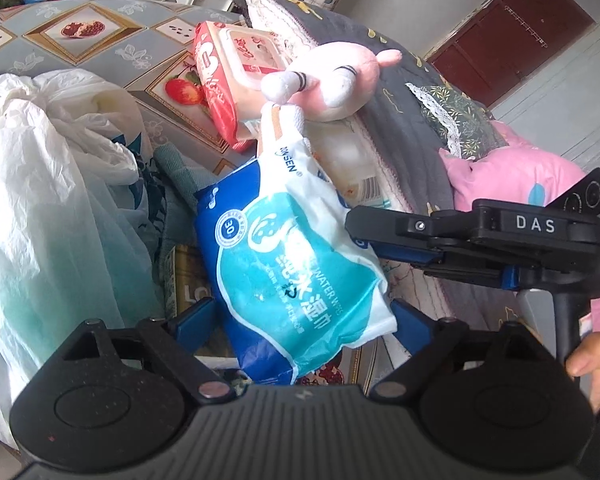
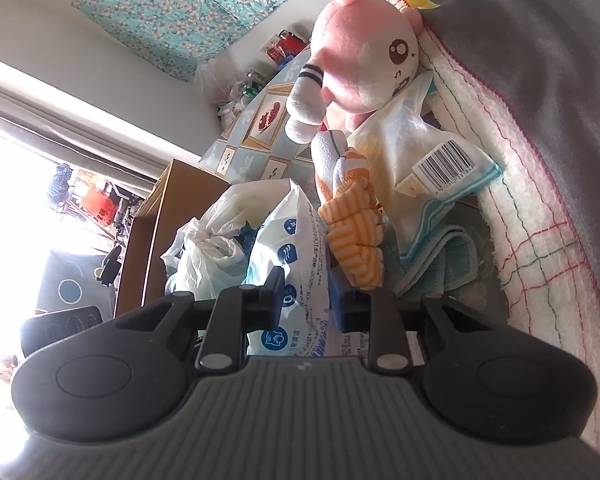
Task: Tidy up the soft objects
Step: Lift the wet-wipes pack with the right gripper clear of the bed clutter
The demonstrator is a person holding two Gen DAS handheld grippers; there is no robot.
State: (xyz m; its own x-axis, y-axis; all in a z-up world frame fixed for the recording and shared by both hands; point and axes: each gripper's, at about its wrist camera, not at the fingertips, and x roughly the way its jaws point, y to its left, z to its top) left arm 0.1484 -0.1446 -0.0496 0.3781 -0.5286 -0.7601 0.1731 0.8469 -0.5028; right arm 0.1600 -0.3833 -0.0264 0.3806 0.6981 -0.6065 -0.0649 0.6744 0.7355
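Observation:
A blue and teal wet-wipes pack (image 1: 296,276) fills the middle of the left wrist view. My left gripper (image 1: 300,320) stands with a finger on each side of its lower end, shut on it. My right gripper (image 1: 364,236) comes in from the right and pinches the same pack's edge; in its own view it (image 2: 308,300) is shut on the pack (image 2: 296,264). A pink plush toy (image 1: 332,80) (image 2: 364,60) leans on folded bedding behind. An orange striped cloth (image 2: 356,236) lies by the right fingers.
A red wipes pack (image 1: 236,72) lies on the patterned table (image 1: 80,40). White plastic bags (image 1: 40,184) sit at the left. Grey and white quilts (image 2: 540,160), a pink pillow (image 1: 512,184), a clear barcode packet (image 2: 428,160) and a cardboard box (image 2: 156,236) surround the pile.

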